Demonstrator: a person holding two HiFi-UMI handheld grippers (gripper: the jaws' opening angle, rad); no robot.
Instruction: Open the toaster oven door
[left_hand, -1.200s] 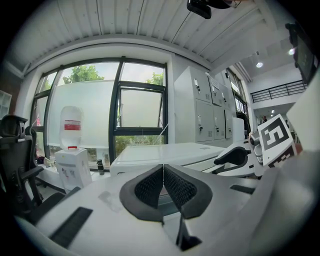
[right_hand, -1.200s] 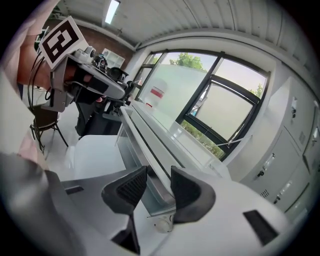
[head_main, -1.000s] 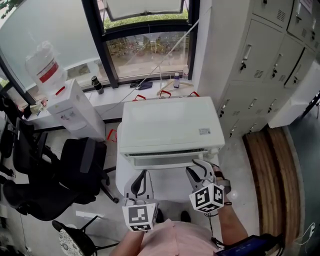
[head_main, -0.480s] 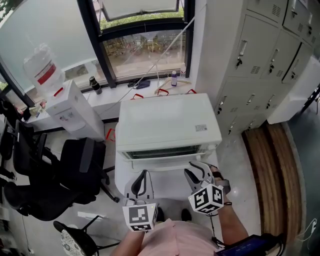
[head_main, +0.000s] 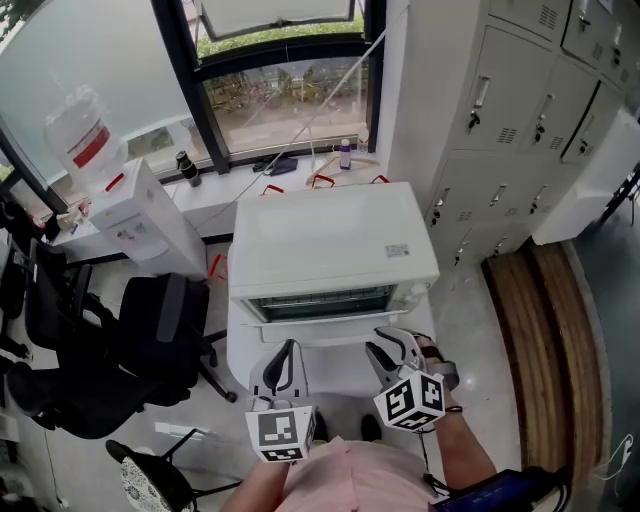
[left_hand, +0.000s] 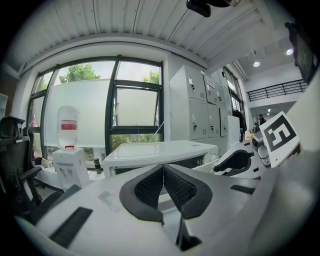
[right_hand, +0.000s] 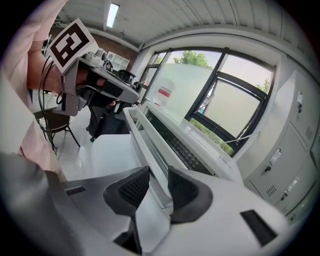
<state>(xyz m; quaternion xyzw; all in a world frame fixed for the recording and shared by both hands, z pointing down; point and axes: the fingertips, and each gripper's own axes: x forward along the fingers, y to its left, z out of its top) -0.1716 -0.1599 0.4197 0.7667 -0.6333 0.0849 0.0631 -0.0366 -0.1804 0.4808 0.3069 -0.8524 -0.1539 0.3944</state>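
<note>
A white toaster oven (head_main: 330, 240) stands on a small white table (head_main: 335, 378) below me. Its door (head_main: 325, 322) hangs partly open at the top, showing a dark slot with the wire rack. My right gripper (head_main: 386, 346) is at the door's right end, its jaws shut on the white door handle (right_hand: 149, 152), which runs between the pads. The door glass (right_hand: 181, 148) slopes away behind it. My left gripper (head_main: 284, 356) hovers over the table in front of the door, apart from it, with its pads (left_hand: 150, 185) pressed together and nothing between them.
A water dispenser (head_main: 140, 215) with a bottle (head_main: 88, 130) stands at the left. Black office chairs (head_main: 150, 340) crowd the table's left side. Grey lockers (head_main: 520, 120) line the right. Small bottles (head_main: 345, 153) sit on the window sill behind the oven.
The oven door has tipped further open, so the dark gap with the rack now shows. My right gripper has drawn back a little with the handle. The left gripper has stayed put.
</note>
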